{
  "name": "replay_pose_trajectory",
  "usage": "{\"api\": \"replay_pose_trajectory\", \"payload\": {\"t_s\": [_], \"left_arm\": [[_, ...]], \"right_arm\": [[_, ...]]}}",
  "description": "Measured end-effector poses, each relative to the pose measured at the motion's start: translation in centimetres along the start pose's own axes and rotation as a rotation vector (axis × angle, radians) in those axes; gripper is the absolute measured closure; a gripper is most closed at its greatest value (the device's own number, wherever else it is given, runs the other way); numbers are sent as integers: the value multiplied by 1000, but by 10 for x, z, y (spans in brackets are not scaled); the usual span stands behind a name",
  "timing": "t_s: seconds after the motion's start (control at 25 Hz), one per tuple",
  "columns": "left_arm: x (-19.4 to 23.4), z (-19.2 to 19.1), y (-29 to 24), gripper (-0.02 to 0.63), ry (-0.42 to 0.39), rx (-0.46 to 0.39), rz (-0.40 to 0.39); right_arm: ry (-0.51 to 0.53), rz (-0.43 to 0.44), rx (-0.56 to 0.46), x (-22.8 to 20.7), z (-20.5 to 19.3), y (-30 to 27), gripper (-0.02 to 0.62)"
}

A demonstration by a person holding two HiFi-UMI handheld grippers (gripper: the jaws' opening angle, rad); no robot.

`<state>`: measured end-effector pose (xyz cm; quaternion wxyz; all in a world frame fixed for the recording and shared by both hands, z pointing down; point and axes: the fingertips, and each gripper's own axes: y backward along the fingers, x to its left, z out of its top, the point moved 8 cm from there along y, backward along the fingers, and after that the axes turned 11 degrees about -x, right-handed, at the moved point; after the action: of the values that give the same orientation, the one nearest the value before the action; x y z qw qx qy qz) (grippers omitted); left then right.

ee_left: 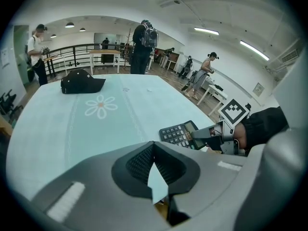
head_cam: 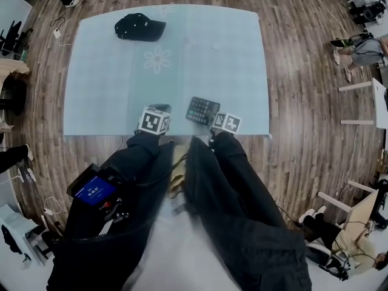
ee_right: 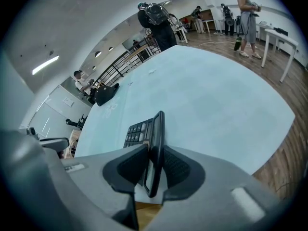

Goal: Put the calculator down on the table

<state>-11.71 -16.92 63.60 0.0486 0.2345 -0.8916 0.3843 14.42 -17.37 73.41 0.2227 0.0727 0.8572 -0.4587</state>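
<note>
calculator (head_cam: 202, 110) points lengthwise away from right tool (ee_right: 151, 174), display end between its slightly parted jaws.

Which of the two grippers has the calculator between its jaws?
The right gripper: the calculator stands edge-on between its jaws. The left gripper, beside it, has nothing between its closed jaws.

The black calculator (head_cam: 202, 110) has grey keys and a display. It faces keys up, close to the pale table's (head_cam: 109, 90) near edge.
</note>
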Motion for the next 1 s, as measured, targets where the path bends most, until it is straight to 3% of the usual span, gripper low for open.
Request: {"api": "replay_pose_trajectory", "payload": {"t_s": [0.44,0.72,1.0], "left_arm": [[4,-6,8,604,15,1,19],[10,-11,12,604,37,-10,38],[5,1,10,604,37,-66,15]], "right_arm": [[-55,-43,45,-14,-3,-16,485],[-23,-68,52,-17,4,-24,459],[33,-98,-105,-19,26,-3,417]]}}
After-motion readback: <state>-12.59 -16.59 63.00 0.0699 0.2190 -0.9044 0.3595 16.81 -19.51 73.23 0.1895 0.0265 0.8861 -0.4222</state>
